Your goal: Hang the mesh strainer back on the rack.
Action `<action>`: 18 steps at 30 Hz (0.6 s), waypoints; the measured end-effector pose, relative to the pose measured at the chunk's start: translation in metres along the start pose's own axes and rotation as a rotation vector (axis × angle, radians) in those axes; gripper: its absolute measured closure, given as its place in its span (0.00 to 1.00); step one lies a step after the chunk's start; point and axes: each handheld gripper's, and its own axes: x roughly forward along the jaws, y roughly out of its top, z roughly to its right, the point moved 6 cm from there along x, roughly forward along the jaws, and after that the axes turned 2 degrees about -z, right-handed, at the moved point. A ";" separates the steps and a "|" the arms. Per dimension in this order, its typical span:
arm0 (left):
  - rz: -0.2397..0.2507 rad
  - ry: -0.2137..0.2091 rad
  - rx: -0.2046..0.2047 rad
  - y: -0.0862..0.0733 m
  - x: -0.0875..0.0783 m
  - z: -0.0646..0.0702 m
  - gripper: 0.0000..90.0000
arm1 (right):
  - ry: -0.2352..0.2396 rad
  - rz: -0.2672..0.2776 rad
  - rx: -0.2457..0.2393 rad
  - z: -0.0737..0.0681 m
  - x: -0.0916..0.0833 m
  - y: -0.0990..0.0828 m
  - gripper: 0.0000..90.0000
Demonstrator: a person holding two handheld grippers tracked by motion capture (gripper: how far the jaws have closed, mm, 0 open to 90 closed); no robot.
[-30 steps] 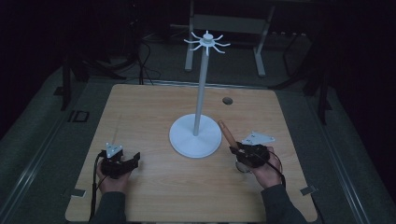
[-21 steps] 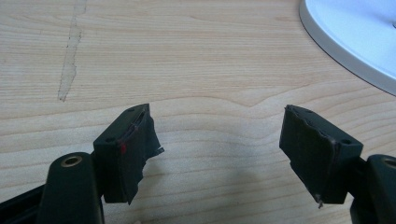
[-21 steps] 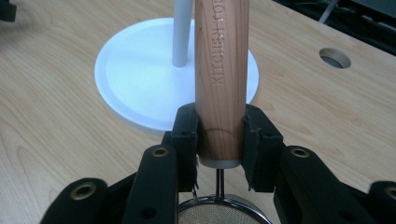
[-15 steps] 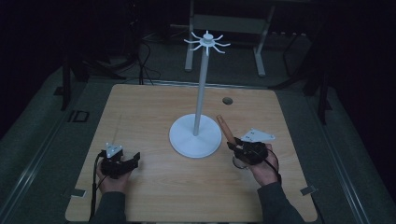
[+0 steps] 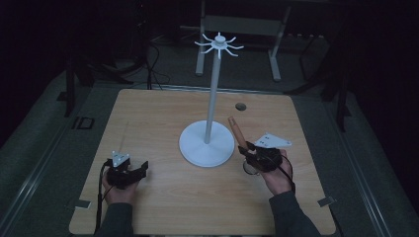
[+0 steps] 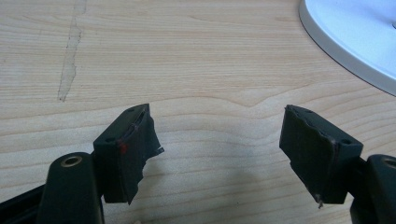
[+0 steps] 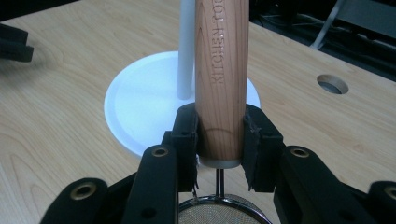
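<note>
Strainer's mesh bowl (image 7: 223, 211) running off the bottom edge below the wooden handle (image 7: 221, 79); handle's top cut off too.

The wooden handle (image 7: 221, 79) carries engraved capitals running along its length, reading "KITCHEN TOO", with the rest cut off.

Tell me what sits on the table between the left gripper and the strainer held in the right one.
In the high view, bare wood and the near edge of the white stand's base lie between the left gripper and the strainer in the right gripper.
</note>
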 end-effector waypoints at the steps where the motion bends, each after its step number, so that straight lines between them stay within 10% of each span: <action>1: 0.000 0.000 0.000 0.000 0.000 0.000 0.29 | 0.000 0.003 -0.001 0.000 0.000 0.001 0.77; 18: 0.001 0.000 -0.001 0.000 0.000 0.000 0.29 | 0.005 0.066 0.018 -0.004 -0.005 0.018 0.77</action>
